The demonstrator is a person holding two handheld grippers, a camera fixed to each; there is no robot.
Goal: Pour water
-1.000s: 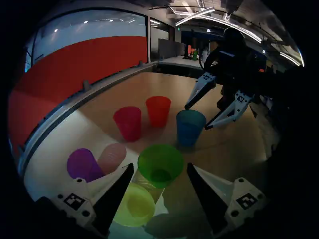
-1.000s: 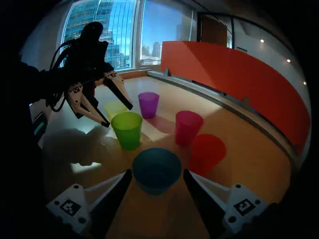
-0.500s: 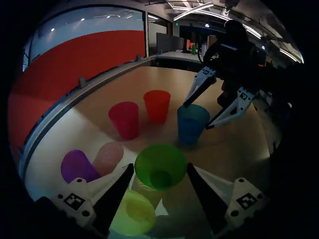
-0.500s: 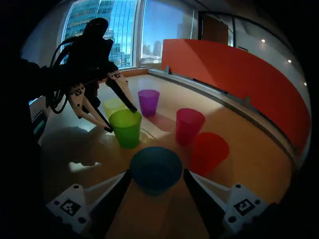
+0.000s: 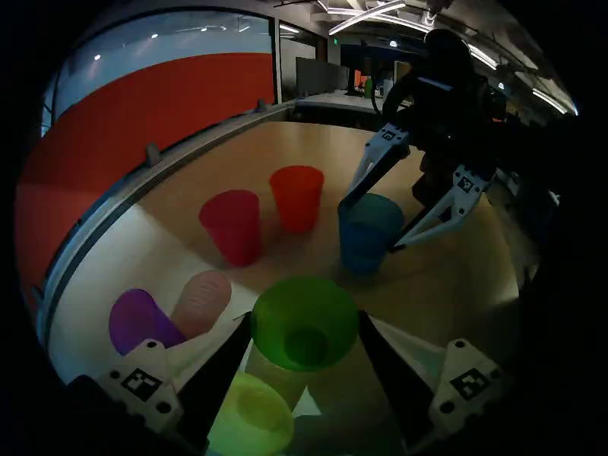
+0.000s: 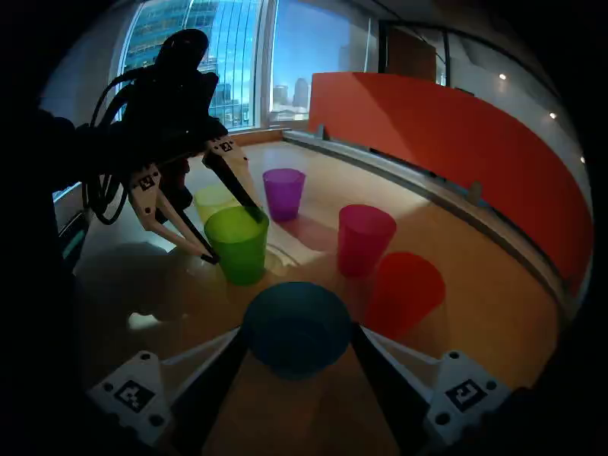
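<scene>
The counter (image 5: 456,304) runs broad and bare toward the right of the left gripper view, while its far side ends at a raised ledge (image 5: 152,163) under an orange wall panel (image 5: 152,106). The cups stand bunched in the middle, so the gaps between them are narrow. The left gripper (image 5: 304,319) has its jaws spread wide around the green cup (image 5: 304,342), one finger on each side of the rim. They are very close to it, but I cannot tell whether they press on it. Just below that cup stands a yellow cup (image 5: 251,418), with a purple cup (image 5: 137,330) off to the left near the ledge. Farther out a pink cup (image 5: 232,226) and a red cup (image 5: 296,196) stand side by side, slightly apart. In the right gripper view, the right gripper (image 6: 298,329) likewise straddles the blue cup (image 6: 296,349) with its jaws wide, the rim nearly filling the gap. The red cup stands just right of it. Both cups stand upright on the counter, and I cannot tell whether either holds water. Tall windows (image 6: 228,61) lie behind the person's dark sleeve (image 6: 68,159).
</scene>
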